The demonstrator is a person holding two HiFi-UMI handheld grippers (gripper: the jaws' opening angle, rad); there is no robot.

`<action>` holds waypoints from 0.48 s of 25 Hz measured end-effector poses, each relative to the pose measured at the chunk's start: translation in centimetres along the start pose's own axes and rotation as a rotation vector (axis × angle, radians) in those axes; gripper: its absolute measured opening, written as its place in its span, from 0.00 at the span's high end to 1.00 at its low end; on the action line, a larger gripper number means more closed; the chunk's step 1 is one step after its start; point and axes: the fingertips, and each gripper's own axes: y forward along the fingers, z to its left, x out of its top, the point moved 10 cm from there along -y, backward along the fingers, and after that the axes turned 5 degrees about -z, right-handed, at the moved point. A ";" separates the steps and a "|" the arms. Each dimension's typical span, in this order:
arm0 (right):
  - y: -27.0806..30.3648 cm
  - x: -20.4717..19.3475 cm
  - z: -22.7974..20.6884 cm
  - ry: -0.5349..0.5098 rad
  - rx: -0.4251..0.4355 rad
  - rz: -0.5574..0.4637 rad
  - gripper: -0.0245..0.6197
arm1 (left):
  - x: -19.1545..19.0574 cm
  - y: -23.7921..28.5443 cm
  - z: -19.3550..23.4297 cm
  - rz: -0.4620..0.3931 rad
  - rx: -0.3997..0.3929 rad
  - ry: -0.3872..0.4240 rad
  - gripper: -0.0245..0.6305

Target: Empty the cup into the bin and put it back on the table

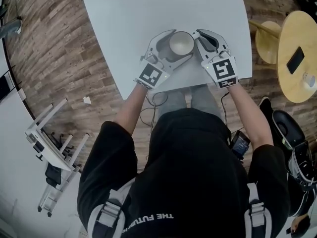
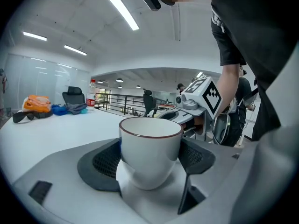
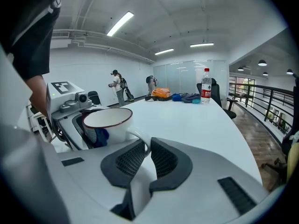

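A white cup [image 1: 181,42] with a dark rim sits upright and looks empty, over the near part of the white table [image 1: 143,9]. My left gripper [image 1: 176,46] holds the cup's body, and its pads [image 2: 108,160] press on both sides of the cup [image 2: 150,146]. From the other side, my right gripper [image 1: 198,40] is shut on the cup's handle [image 3: 140,139], the mesh pads [image 3: 131,158] pinching it. In the right gripper view the cup [image 3: 108,124] shows a blue mark on its side. Whether the base rests on the table I cannot tell.
A round wooden table [image 1: 292,78] with a phone [image 1: 295,59] and a stool [image 1: 270,41] stand at the right. A white rack [image 1: 49,148] lies on the floor at the left. A water bottle [image 3: 206,91] and bags [image 3: 161,93] sit at the table's far end.
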 end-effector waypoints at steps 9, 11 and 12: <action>0.4 -0.5 -0.3 -0.035 0.003 -0.007 0.89 | -0.6 0.4 0.1 0.007 0.011 0.030 0.38; 0.3 -0.5 -0.2 -0.041 0.002 0.004 0.89 | -0.7 0.3 -0.1 0.012 0.013 0.028 0.38; 0.6 -0.7 -0.2 -0.037 0.004 0.013 0.89 | -1.0 0.2 0.0 0.013 0.017 0.025 0.38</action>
